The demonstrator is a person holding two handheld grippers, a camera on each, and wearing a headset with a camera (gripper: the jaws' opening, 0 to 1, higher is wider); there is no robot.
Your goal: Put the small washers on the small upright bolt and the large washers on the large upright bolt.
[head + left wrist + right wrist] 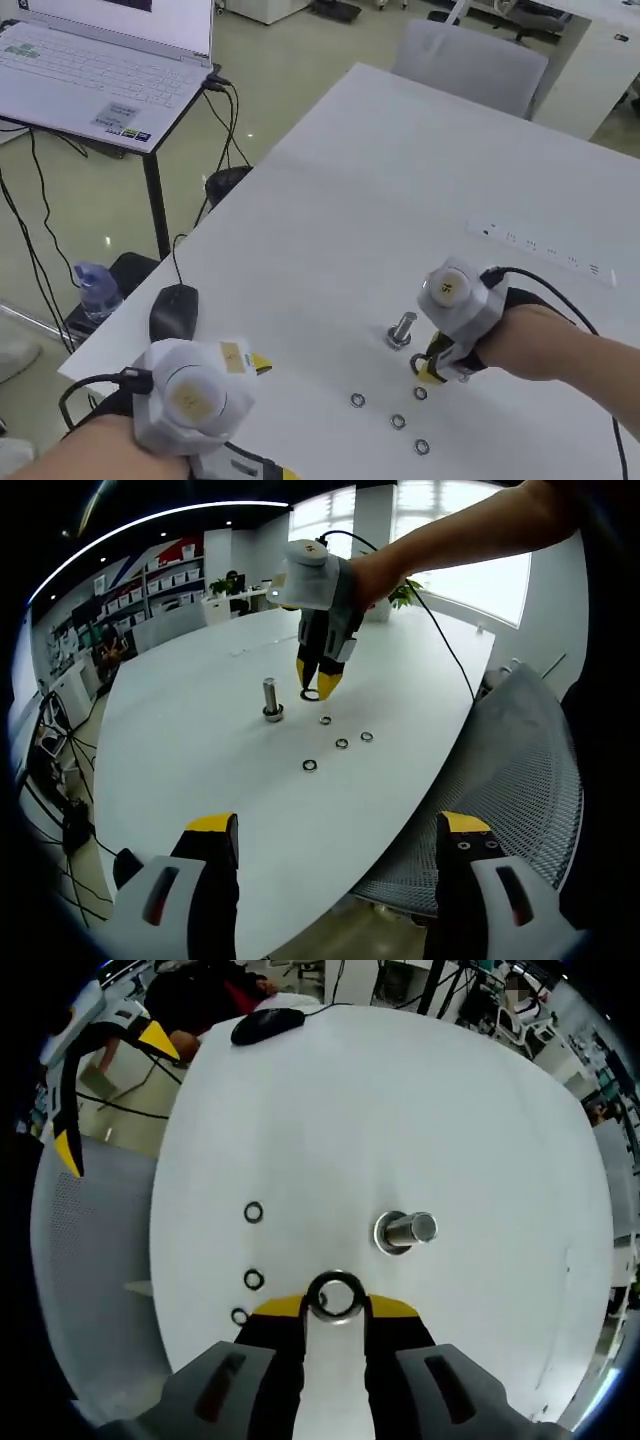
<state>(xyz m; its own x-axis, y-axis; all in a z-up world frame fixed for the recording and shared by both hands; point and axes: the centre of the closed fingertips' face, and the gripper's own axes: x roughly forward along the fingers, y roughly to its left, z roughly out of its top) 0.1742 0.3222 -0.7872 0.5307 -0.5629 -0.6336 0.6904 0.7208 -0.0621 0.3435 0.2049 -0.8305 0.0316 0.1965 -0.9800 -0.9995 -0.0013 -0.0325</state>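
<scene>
An upright steel bolt (402, 330) stands on the white table (380, 200). My right gripper (430, 368) hovers just right of it, shut on a large washer (335, 1295) that lies flat between the yellow fingertips (280, 1307). In the left gripper view that same washer (310, 694) hangs beside the bolt (271, 698). Several small washers (398, 421) lie loose on the table in front of the bolt. My left gripper (272, 418) is open near the table's front edge, well away from the washers (342, 743), with nothing between its jaws.
A black mouse (173, 310) lies at the table's left edge. A white power strip (545, 250) sits at the far right. A laptop (100, 70) rests on a side stand to the left, and a grey chair (470, 60) is beyond the table.
</scene>
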